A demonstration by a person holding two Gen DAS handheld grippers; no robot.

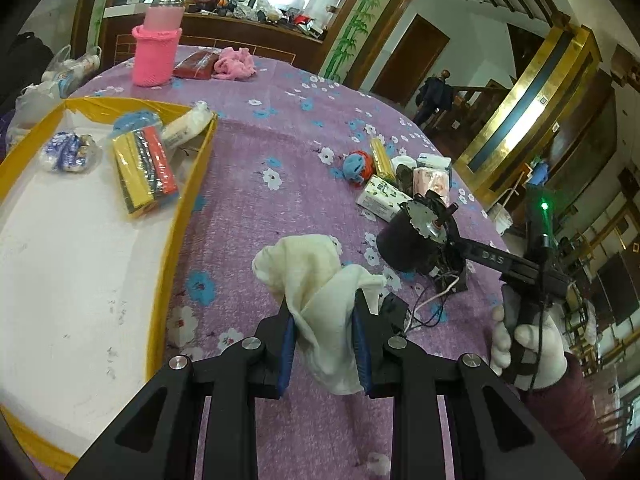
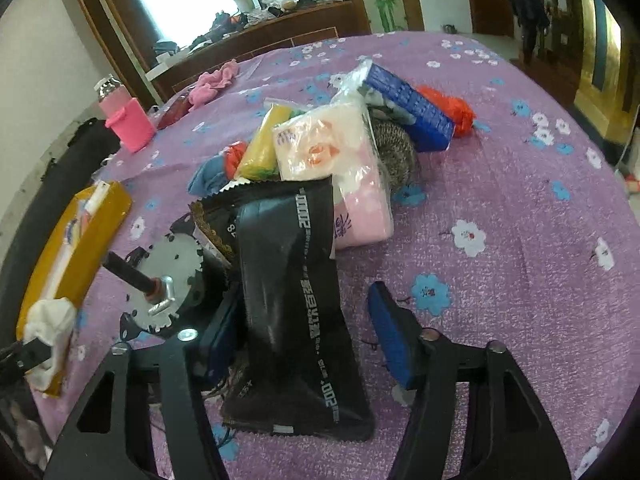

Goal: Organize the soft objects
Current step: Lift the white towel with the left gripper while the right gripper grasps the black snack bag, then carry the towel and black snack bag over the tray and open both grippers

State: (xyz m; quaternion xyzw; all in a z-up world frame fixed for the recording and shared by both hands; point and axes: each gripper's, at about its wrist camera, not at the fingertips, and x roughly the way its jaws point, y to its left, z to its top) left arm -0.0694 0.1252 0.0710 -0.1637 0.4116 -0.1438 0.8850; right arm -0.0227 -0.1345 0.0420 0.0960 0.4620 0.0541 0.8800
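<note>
Across the purple surface [image 1: 280, 128], the left tool [image 1: 324, 320] is clamping the cream cloth [image 1: 320, 280], best carried leftward over the yellow-rimmed tray [image 1: 192, 184]; the right tool [image 2: 308, 328] is standing apart around a black pouch [image 2: 296, 280].

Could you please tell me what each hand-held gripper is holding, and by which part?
Left hand-held gripper: crumpled cream cloth, pinched at its bunched lower end. Right hand-held gripper: straddles the black foil pouch, not gripping.

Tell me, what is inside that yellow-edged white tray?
The yellow-edged white tray holds a pack of yellow, dark and red sponges, a blue-and-white wrapped bundle, a white packet and something blue partly hidden behind the sponges.
</note>
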